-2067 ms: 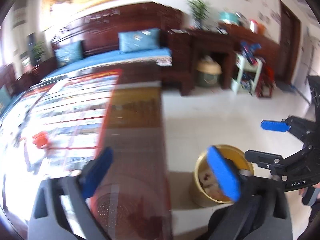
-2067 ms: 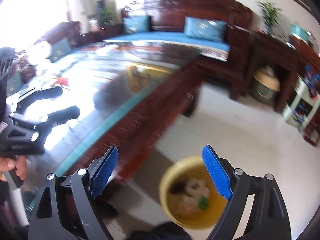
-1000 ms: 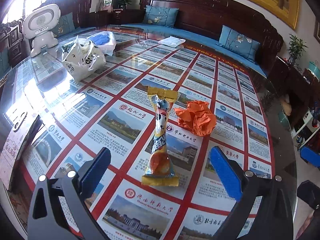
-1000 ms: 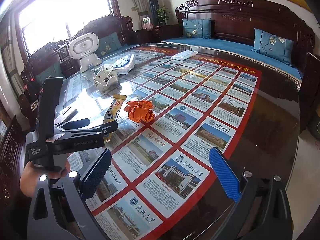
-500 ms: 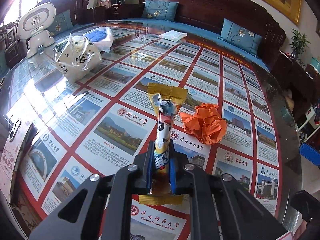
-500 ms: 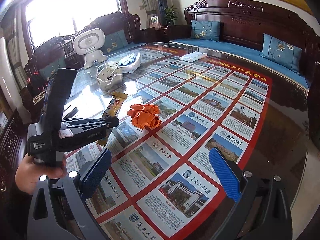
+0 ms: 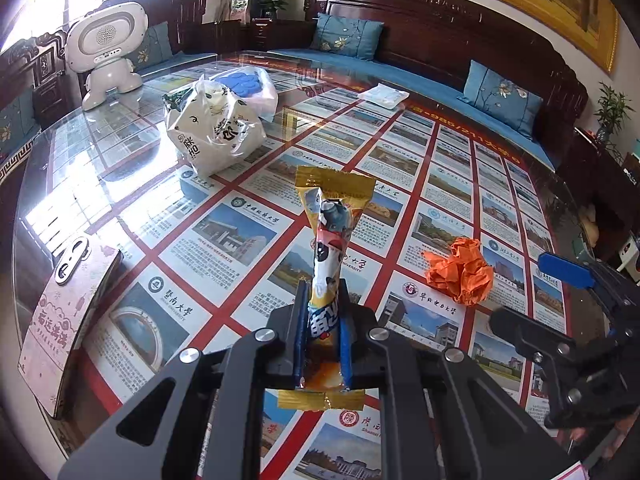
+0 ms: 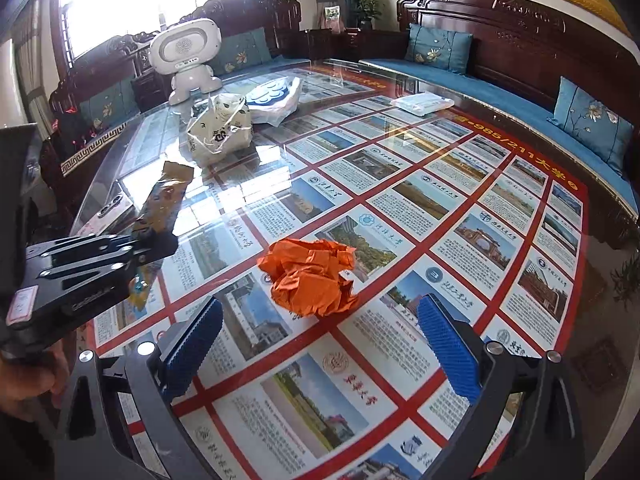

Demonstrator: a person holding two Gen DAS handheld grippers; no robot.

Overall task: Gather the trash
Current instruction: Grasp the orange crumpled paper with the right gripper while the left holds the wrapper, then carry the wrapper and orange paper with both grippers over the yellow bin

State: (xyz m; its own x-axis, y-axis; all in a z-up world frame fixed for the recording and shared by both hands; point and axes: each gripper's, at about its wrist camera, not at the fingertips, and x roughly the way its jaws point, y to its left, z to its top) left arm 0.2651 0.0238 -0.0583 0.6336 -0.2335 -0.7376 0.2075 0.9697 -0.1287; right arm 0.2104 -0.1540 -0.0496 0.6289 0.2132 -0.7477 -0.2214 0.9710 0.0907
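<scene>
The snack wrapper (image 7: 326, 264) stands up from the middle of the left wrist view, clamped low down in my left hand-held gripper (image 7: 323, 340), its gold top end lifted off the bench (image 7: 132, 200). In the right wrist view the same wrapper (image 8: 160, 204) slants up at centre left. The crumpled orange paper (image 8: 310, 276) lies on the bench at frame centre, ahead of my right hand-held gripper (image 8: 320, 344), whose blue pads stand wide apart with nothing between them.

As I judge it, the wrapper is slick and thin, and I hold it near one end only, so a quick swing could let it slide out. The paper ball is light on smooth glass; closing off-centre could push it away rather than catch it. My two hand-held grippers are near each other and could knock together. The white plastic bag (image 7: 212, 136) and toy robot (image 7: 106, 46) sit well clear at upper left.
</scene>
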